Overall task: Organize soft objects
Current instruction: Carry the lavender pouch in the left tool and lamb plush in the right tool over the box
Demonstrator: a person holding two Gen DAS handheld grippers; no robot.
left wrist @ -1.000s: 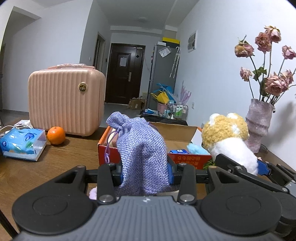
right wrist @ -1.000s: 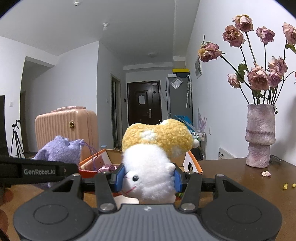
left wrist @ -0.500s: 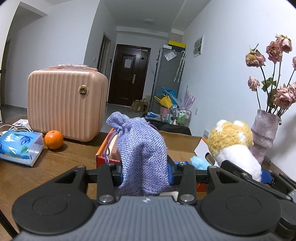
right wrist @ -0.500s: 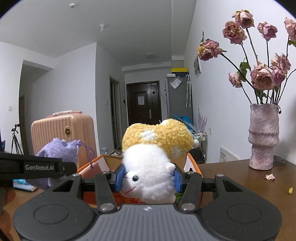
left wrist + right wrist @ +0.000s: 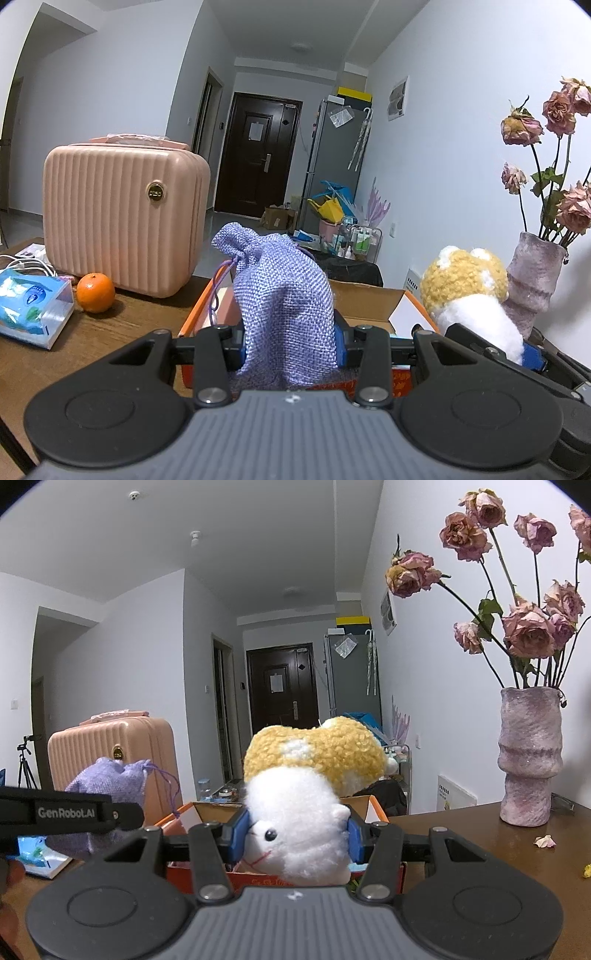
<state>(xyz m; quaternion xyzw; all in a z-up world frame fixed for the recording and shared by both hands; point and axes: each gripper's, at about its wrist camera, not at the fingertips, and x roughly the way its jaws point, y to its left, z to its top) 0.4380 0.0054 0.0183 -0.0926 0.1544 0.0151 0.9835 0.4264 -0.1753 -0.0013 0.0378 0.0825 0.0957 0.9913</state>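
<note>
- While both soft things hang in the air just in front of the open orange cardboard box (image 5: pixel 369 299), the left tongs (image 5: pixel 290 341) are clamped on a lilac woven drawstring pouch (image 5: pixel 284 295).
- Right tongs (image 5: pixel 293 836) are clamped on a white-and-yellow fluffy plush toy (image 5: pixel 306 794).
- Judged step: carrying both to the box; next, bring each over its opening, then part the pads.
- Left of the box on the wooden surface (image 5: pixel 122 325) stands a ribbed pink hard case (image 5: pixel 122 214).
</note>
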